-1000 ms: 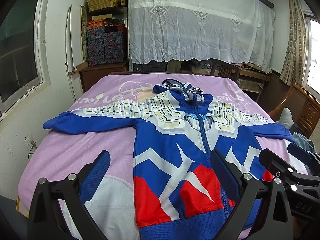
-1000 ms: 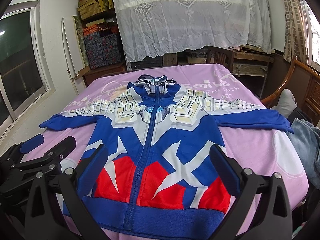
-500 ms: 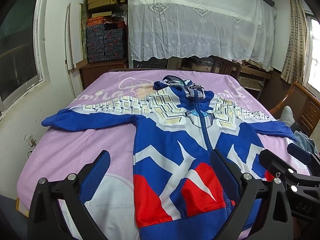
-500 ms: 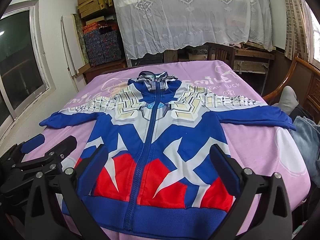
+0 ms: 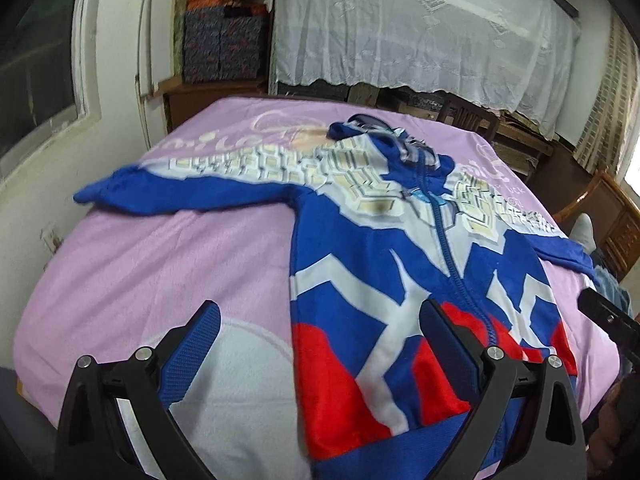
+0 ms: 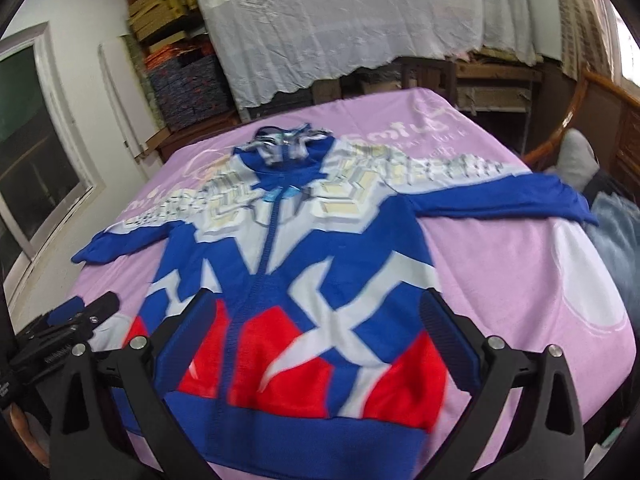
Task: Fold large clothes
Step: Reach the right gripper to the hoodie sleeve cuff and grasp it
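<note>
A zip-up hooded jacket (image 6: 288,280) lies flat and face up on a bed covered by a pink blanket (image 6: 500,280), its long axis running from the near edge of the bed toward the far end: the blue ribbed hem sits nearest the cameras and the crumpled hood (image 6: 286,146) points away, toward the white lace curtain (image 6: 360,20) at the back of the room. Both sleeves stretch straight out sideways, crossing that axis — the left sleeve (image 5: 192,188) reaches toward the wall with the window, the right sleeve (image 6: 500,196) toward the wooden chair side, each ending in a plain blue cuff. The fabric looks soft and fleecy, printed with red panels above the hem, jagged white bands over blue through the middle, and cream and grey armour-like blocks over the chest and shoulders; a blue zipper (image 6: 266,248) runs closed up the centre. The blanket looks plush, with white circles and pale lettering. The left gripper (image 5: 320,320) hovers above the jacket's near left corner, its jaws spread wide with nothing between them; its black frame carries blue, finely ribbed pads (image 5: 192,356). The right gripper (image 6: 316,312) hangs over the hem near the zipper, likewise wide apart and empty-handed. Both views are somewhat motion-blurred. Behind the bed stand stacked patterned boxes (image 5: 222,48).
</note>
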